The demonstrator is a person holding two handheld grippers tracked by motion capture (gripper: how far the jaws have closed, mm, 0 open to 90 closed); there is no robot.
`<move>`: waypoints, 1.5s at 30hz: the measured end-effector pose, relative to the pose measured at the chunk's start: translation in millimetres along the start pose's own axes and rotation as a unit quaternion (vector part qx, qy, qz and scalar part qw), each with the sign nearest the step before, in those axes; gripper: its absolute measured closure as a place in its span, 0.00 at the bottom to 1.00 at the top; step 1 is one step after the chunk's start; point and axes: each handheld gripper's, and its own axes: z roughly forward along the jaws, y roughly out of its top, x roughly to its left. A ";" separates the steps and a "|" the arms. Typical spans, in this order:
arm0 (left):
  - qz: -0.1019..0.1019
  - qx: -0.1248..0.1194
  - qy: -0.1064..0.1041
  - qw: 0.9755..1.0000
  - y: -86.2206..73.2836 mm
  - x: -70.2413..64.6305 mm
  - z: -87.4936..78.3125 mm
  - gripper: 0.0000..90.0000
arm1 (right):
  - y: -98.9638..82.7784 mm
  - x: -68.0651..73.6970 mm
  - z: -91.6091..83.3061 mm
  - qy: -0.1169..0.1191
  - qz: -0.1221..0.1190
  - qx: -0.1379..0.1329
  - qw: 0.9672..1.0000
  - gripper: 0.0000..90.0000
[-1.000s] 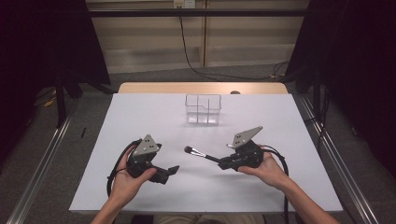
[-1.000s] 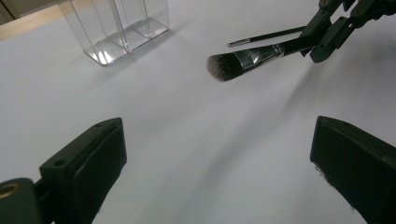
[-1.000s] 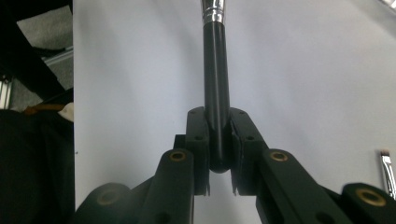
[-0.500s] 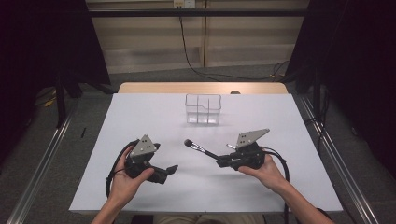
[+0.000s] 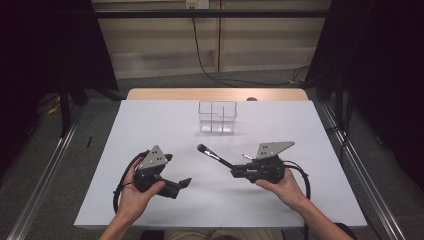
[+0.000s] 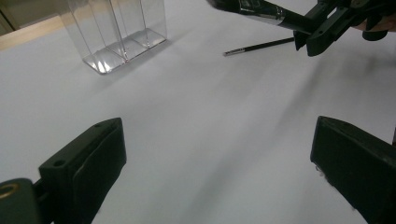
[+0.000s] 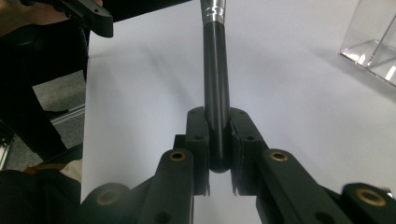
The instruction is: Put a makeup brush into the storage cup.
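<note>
A black makeup brush (image 5: 216,157) with a silver ferrule is clamped by its handle end in my right gripper (image 5: 235,173), which is shut on it near the table's front right. The brush (image 7: 216,70) points away from the jaws, up and to the left toward the middle of the table. My left gripper (image 5: 181,186) rests at the front left, open, with nothing but bare table between its wide-apart jaws (image 6: 219,154). A clear divided organizer (image 5: 217,116) stands upright at the middle back. A thin dark stick (image 6: 259,46) lies on the table below the held brush (image 6: 261,11).
The white table (image 5: 150,130) has a wooden strip along its far edge. Metal rails run down both sides on the floor. A black cable hangs behind the table. Cables trail from both grippers toward the front edge.
The right gripper has turned a little, and the brush's head has swung slightly toward the far side. The left gripper has kept still.
</note>
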 end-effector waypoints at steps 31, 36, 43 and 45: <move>-0.015 -0.070 -0.039 0.997 12.7 -16.5 15.7 0.04 | 2.6 5.8 -1.1 -0.006 -0.020 -0.061 0.998 0.89; -0.024 -0.082 -0.046 0.995 15.3 -19.3 23.7 0.04 | 3.5 7.1 -0.9 -0.006 -0.021 -0.064 0.998 0.89; -0.027 -0.108 -0.045 0.993 22.7 -19.6 30.4 0.04 | 4.2 7.3 -0.7 -0.005 -0.021 -0.063 0.998 0.89; -0.031 -0.113 -0.050 0.992 23.5 -19.8 31.3 0.04 | 4.5 7.3 -0.9 -0.005 -0.021 -0.065 0.998 0.89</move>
